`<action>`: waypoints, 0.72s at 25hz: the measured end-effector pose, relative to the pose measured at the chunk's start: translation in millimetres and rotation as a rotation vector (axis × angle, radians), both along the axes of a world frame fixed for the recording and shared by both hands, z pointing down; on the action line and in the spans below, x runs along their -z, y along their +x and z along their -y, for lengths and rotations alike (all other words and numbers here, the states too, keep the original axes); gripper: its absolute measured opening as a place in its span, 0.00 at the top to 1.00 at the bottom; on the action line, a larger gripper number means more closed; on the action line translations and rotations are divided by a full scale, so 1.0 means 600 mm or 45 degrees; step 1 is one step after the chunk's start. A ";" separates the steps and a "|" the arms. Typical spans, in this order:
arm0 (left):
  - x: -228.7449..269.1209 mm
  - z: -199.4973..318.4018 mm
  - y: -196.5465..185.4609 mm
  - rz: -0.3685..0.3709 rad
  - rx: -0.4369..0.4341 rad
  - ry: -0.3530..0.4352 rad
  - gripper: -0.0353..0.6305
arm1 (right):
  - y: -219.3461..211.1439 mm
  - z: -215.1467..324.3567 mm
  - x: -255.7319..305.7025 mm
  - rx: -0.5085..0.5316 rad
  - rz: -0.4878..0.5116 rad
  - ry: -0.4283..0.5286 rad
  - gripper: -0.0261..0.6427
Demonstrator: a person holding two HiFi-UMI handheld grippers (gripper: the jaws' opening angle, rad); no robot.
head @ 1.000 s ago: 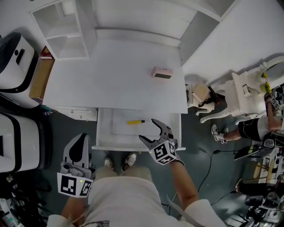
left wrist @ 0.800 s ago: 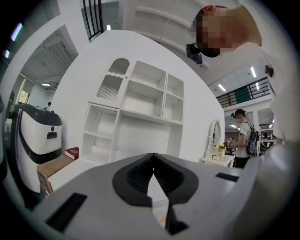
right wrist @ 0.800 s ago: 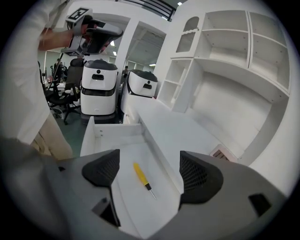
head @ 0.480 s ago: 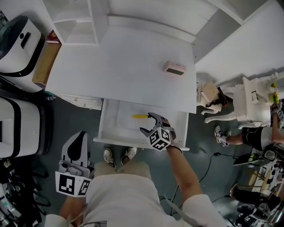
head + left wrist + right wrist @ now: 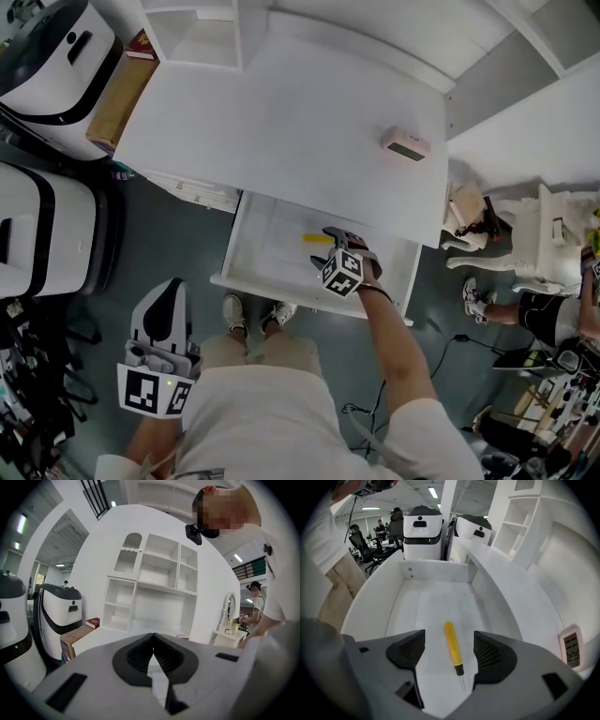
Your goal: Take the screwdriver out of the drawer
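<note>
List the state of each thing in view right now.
White desk drawer, pulled open.
Yellow-handled screwdriver, lying flat on the drawer floor, ungripped.
Right gripper, jaws apart and closing, straddling the screwdriver.
Left gripper, jaws shut, empty.

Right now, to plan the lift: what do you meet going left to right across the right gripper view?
A tan trouser leg → drawer wall → yellow screwdriver → desk top → pink clock. The right hand-held gripper, jaws closing, straddles the screwdriver untouched.
</note>
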State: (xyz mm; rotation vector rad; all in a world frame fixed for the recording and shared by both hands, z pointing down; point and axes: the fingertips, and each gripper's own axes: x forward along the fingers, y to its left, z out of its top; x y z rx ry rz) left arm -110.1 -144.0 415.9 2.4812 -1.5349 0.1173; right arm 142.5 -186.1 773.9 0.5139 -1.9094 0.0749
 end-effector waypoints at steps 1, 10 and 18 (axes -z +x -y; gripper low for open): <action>-0.002 -0.001 -0.006 0.004 0.012 -0.005 0.92 | 0.002 0.002 -0.008 0.009 -0.015 -0.012 0.47; -0.017 -0.010 -0.041 0.020 0.085 -0.038 0.92 | 0.016 0.010 -0.059 0.047 -0.114 -0.119 0.49; -0.021 -0.014 -0.042 0.021 0.094 -0.049 0.92 | 0.015 0.019 -0.071 0.047 -0.124 -0.170 0.51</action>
